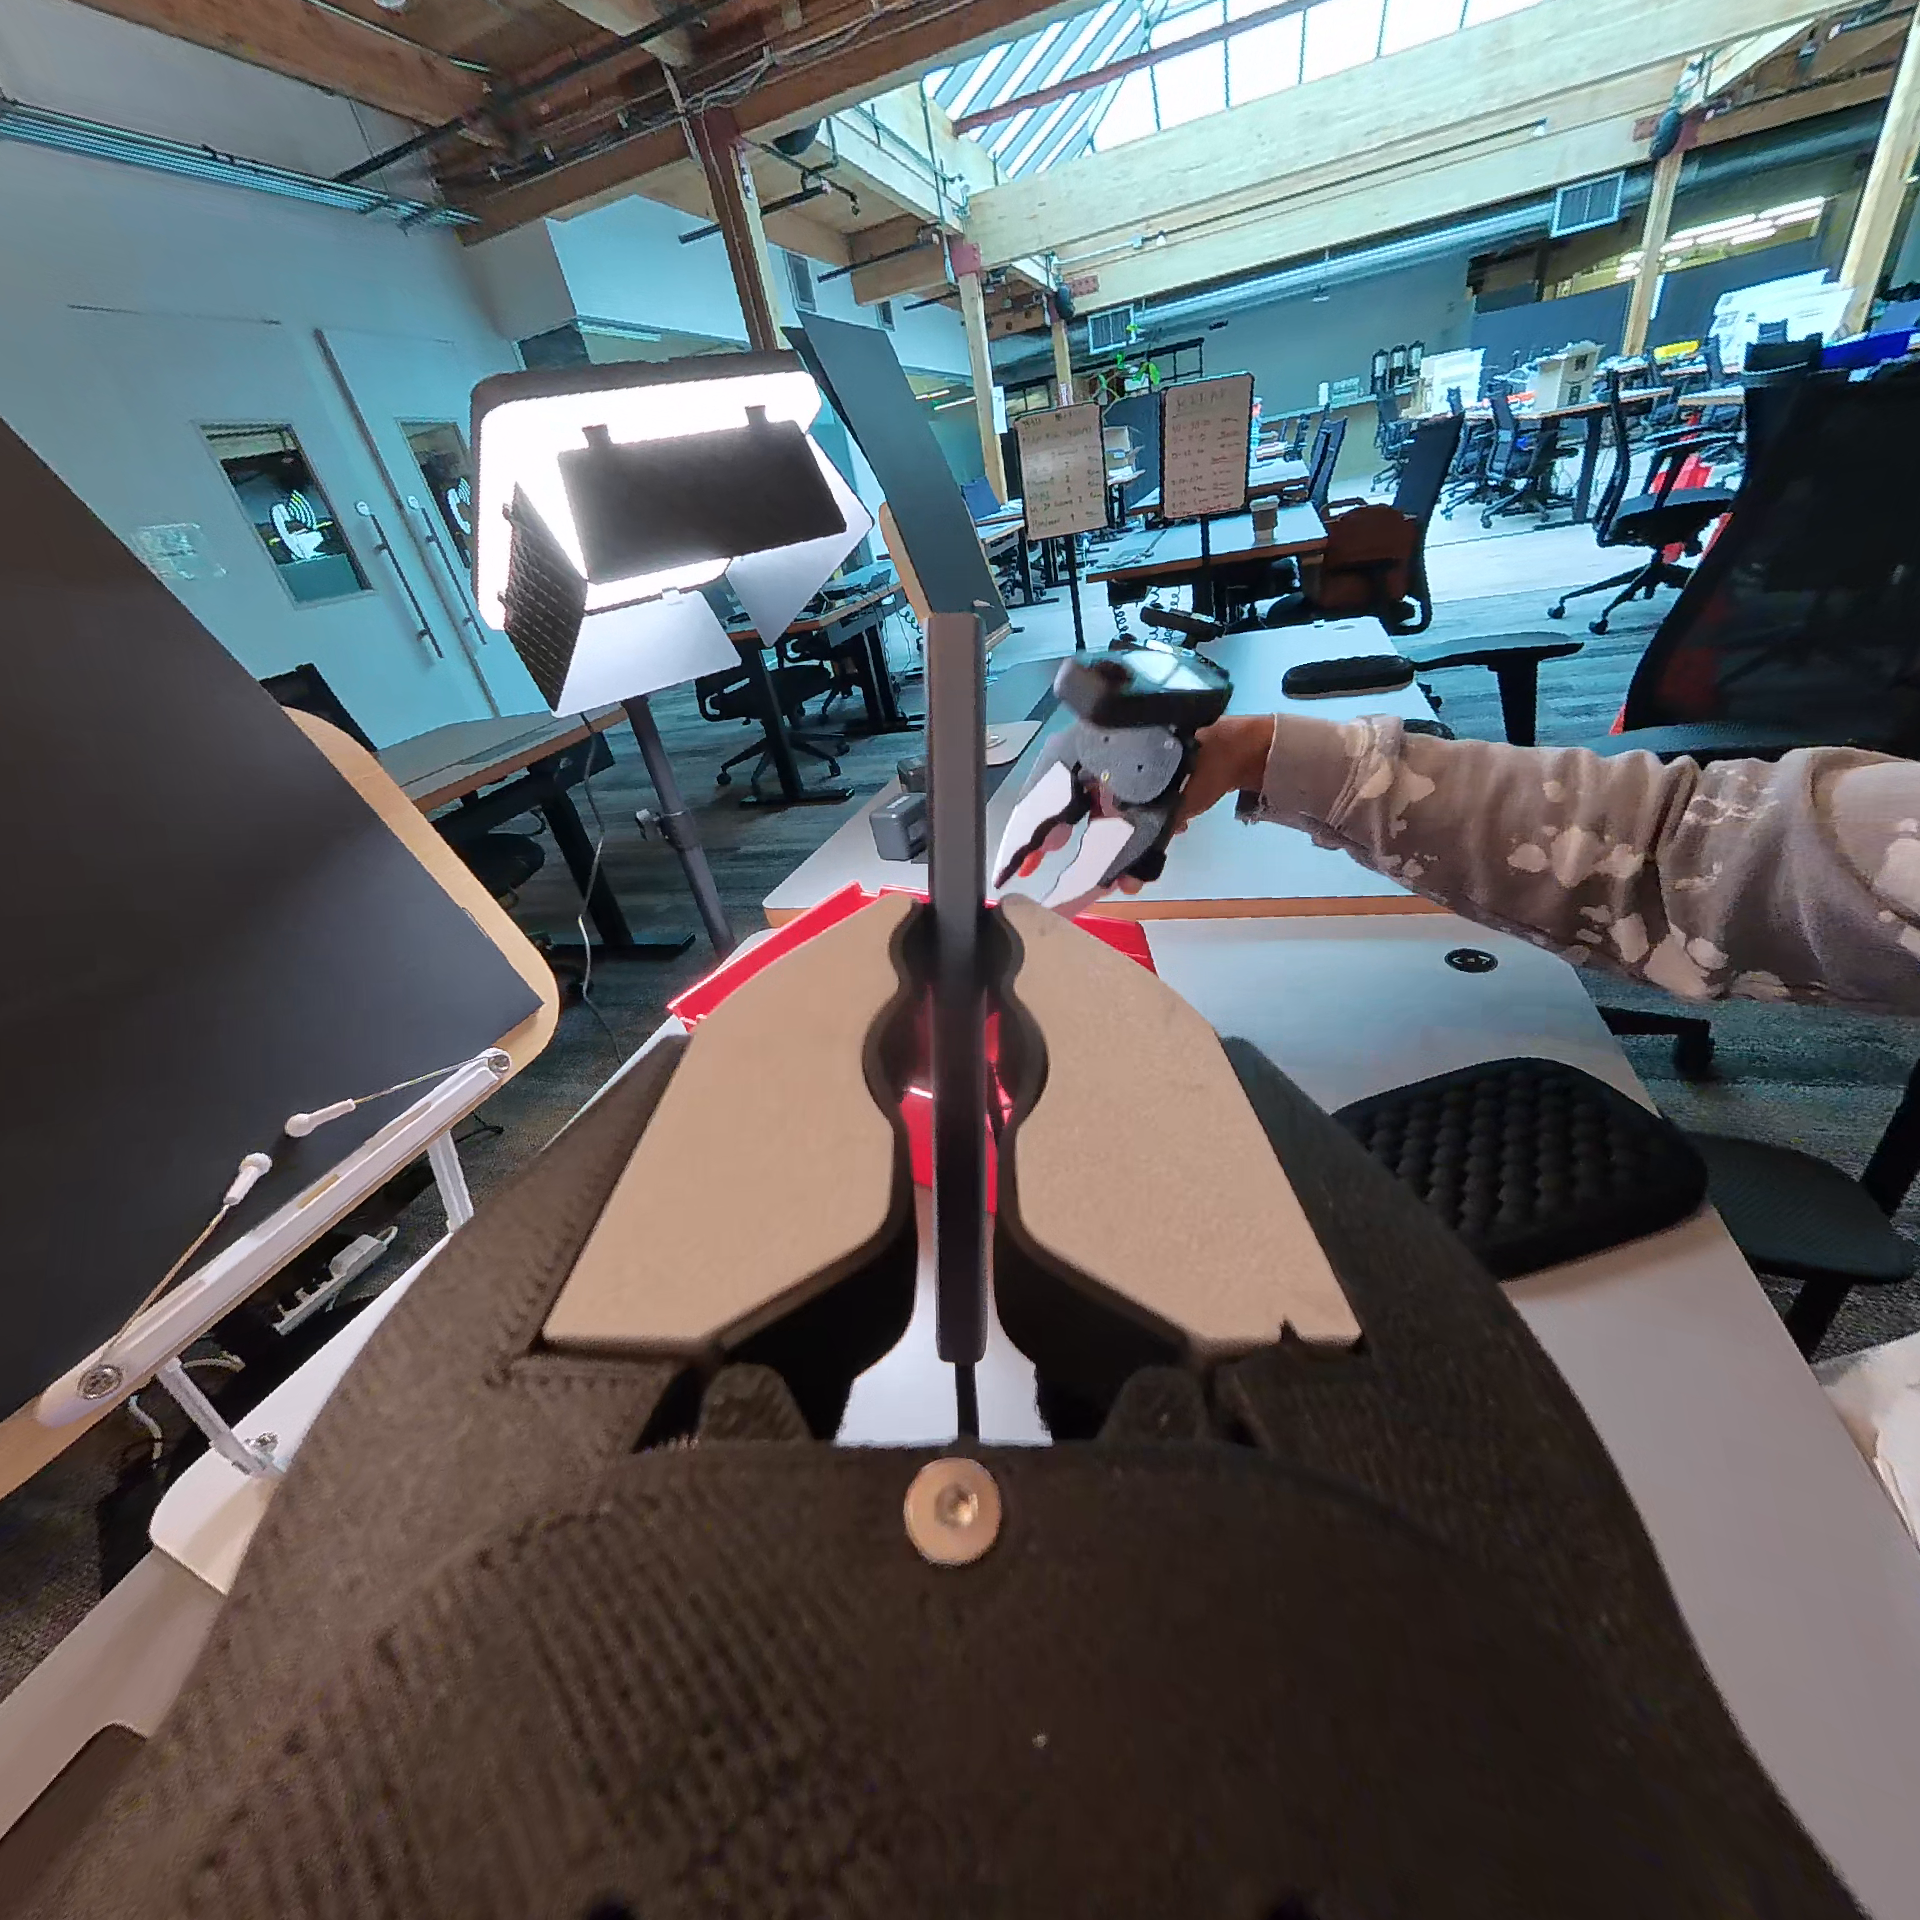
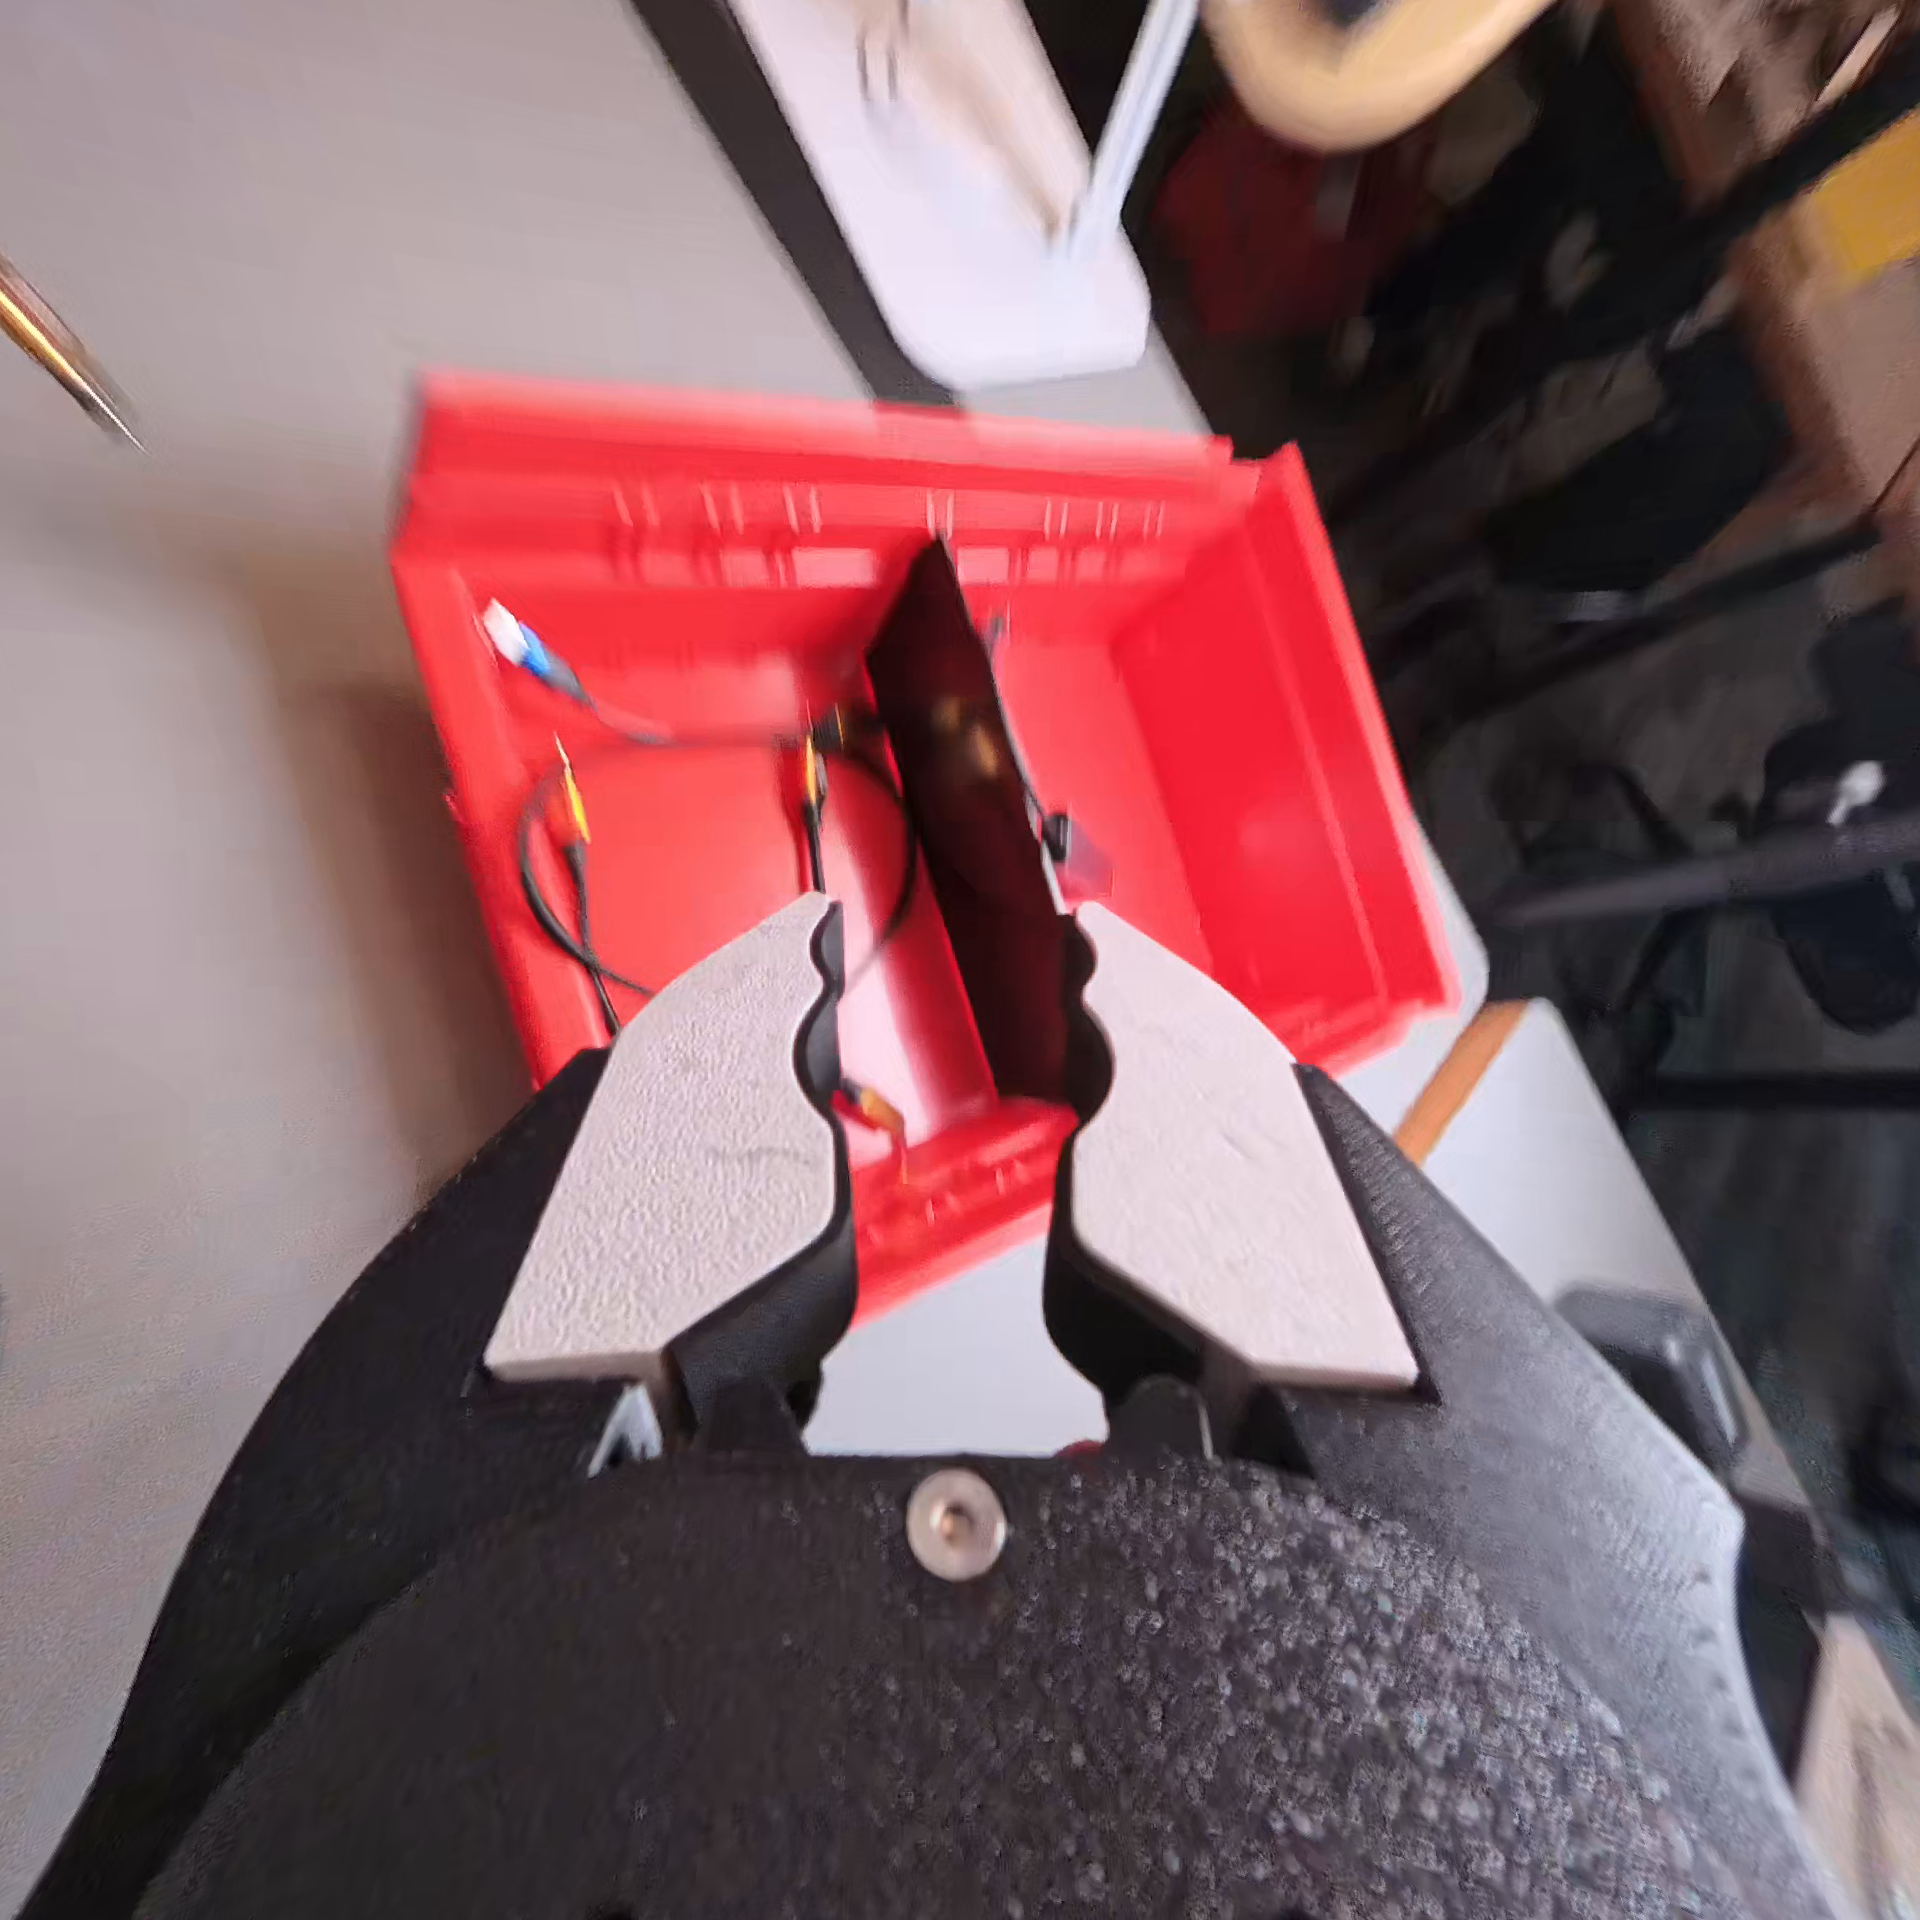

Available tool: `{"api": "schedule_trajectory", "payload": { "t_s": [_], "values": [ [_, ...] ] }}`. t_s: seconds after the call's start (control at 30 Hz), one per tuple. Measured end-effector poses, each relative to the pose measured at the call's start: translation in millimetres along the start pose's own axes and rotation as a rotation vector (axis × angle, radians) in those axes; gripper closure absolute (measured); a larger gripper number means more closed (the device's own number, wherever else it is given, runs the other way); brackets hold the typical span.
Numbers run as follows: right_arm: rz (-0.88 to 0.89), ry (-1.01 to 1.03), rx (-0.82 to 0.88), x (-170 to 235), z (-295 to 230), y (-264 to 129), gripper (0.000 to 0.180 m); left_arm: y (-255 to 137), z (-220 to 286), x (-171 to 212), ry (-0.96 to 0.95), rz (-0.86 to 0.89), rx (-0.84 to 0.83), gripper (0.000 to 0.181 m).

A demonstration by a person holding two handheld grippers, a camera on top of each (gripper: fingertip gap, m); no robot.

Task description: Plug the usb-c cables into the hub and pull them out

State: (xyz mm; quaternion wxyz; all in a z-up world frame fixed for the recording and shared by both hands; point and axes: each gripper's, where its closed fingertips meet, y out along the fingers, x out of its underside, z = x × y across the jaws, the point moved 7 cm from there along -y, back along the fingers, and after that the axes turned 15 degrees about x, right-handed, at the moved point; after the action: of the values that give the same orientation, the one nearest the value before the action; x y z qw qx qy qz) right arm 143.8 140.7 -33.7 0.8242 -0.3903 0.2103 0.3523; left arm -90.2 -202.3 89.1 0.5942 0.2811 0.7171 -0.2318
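Observation:
My left gripper (image 1: 958,909) is shut on the hub (image 1: 956,748), a thin dark slab held edge-on that sticks out past the fingertips. A thin black cable leaves its near end. My right gripper (image 2: 956,914) is open and empty, pointing down over a red bin (image 2: 1247,727). It also shows in the left wrist view (image 1: 1034,883), just right of the hub's upper part. In the bin lie black cables with orange-yellow plugs (image 2: 810,779) and a white and blue plug (image 2: 520,639). The dark hub (image 2: 966,790) stands edge-on over the bin's middle, between the right gripper's fingers.
The red bin (image 1: 727,987) sits on a white desk (image 1: 1351,987). A black wrist rest (image 1: 1517,1164) lies at the right. A lit light panel on a stand (image 1: 665,520) and a black board (image 1: 208,883) stand at the left. Office chairs stand behind. Some 40 centimeters of space lies between my two pairs of fingers.

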Motion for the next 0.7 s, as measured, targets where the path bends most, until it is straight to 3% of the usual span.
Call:
{"api": "schedule_trajectory", "payload": {
  "t_s": [0.17,0.33,0.5,0.7],
  "values": [
    [0.472,0.123,-0.079,-97,-21,-54,0.145,2,2,-3,-0.004,0.037,0.024,0.171],
    [0.811,0.132,-0.255,-183,-71,-87,0.145,9,10,-8,0.014,0.082,0.083,0.171],
    [0.973,0.189,-0.423,-225,-119,-80,0.145,22,21,-11,0.03,0.153,0.182,0.171],
    [0.973,0.221,-0.497,-224,-142,-67,0.162,40,23,-3,0.02,0.161,0.234,0.171]
  ]
}}
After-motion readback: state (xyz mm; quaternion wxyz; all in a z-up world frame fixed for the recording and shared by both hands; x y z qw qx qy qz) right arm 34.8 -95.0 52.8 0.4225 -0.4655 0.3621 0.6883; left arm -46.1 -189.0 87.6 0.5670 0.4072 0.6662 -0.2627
